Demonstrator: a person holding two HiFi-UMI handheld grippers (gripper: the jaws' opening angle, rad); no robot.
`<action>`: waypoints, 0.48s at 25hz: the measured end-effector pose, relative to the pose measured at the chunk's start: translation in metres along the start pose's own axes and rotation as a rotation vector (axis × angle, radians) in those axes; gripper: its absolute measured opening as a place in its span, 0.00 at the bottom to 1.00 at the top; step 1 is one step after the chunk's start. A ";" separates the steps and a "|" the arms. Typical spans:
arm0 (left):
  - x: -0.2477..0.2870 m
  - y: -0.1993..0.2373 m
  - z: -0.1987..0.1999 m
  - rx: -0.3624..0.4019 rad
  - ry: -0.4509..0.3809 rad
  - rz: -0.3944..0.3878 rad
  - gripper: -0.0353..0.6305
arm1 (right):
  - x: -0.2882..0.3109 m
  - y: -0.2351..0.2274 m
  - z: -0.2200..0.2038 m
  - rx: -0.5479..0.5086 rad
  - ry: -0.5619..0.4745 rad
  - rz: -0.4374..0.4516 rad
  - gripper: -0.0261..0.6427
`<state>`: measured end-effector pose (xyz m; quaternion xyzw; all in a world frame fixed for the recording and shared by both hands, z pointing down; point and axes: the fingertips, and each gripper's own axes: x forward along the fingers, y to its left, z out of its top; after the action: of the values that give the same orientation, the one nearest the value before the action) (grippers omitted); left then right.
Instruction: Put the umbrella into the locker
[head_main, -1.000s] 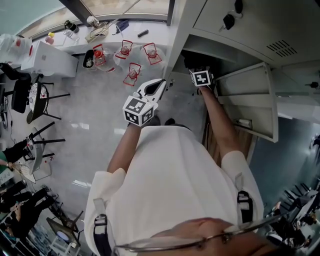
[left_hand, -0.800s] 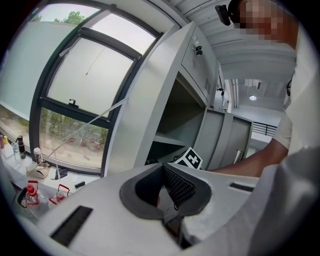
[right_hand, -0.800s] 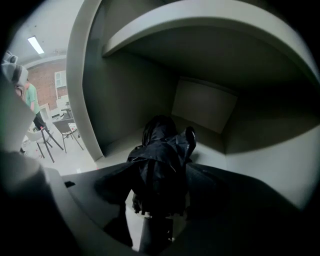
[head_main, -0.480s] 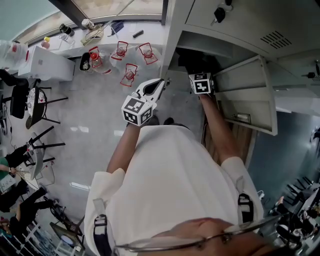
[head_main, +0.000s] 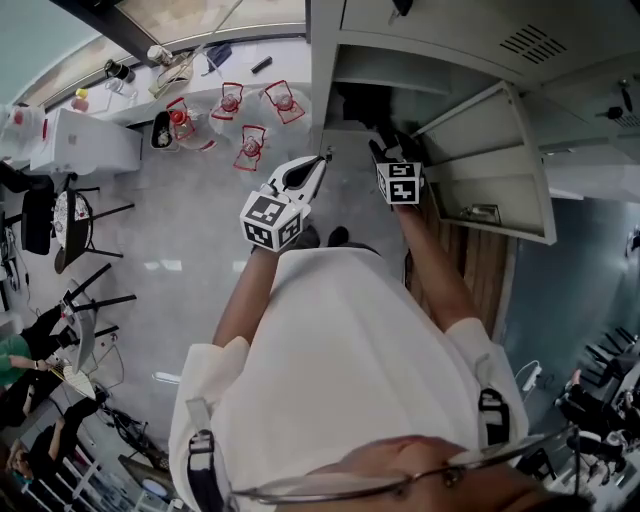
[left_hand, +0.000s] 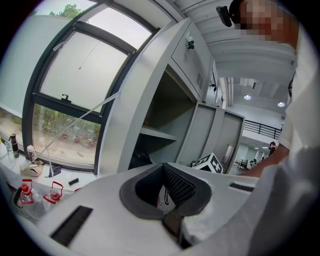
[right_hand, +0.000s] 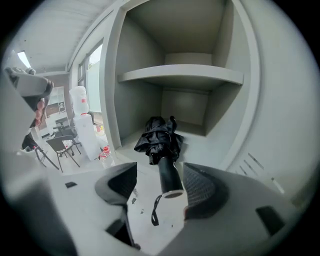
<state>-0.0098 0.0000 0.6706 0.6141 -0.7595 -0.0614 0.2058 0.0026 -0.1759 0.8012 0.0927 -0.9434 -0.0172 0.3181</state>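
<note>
In the grey locker (right_hand: 175, 75), umbrella (right_hand: 159, 137), right fingers (right_hand: 200, 190) wide, just narrowing astride handle (right_hand: 169, 175), left fingers (left_hand: 180, 187) closed.

Light: you get bright daylight from the window (left_hand: 75, 95), washed almost white | Shade: the locker (right_hand: 150, 65) is dim inside, with a soft shadow under its shelf (right_hand: 180, 75) | Glare: pale streaks on the floor (head_main: 190, 230) | Lens: your gripper views bend strongly and go black at the corners | Focus: the near foreground is soft, the head view sharp.
</note>
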 end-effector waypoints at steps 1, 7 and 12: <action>0.001 -0.002 -0.001 0.000 0.003 -0.005 0.06 | -0.002 -0.001 -0.005 0.008 0.004 -0.009 0.48; -0.001 -0.009 -0.009 0.002 0.018 -0.019 0.06 | -0.011 -0.008 -0.031 0.057 0.038 -0.057 0.42; -0.006 -0.008 -0.010 0.003 0.015 -0.014 0.06 | -0.006 -0.006 -0.047 0.136 0.080 -0.055 0.31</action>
<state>0.0023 0.0058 0.6755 0.6200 -0.7537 -0.0572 0.2102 0.0364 -0.1798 0.8349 0.1404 -0.9260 0.0421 0.3478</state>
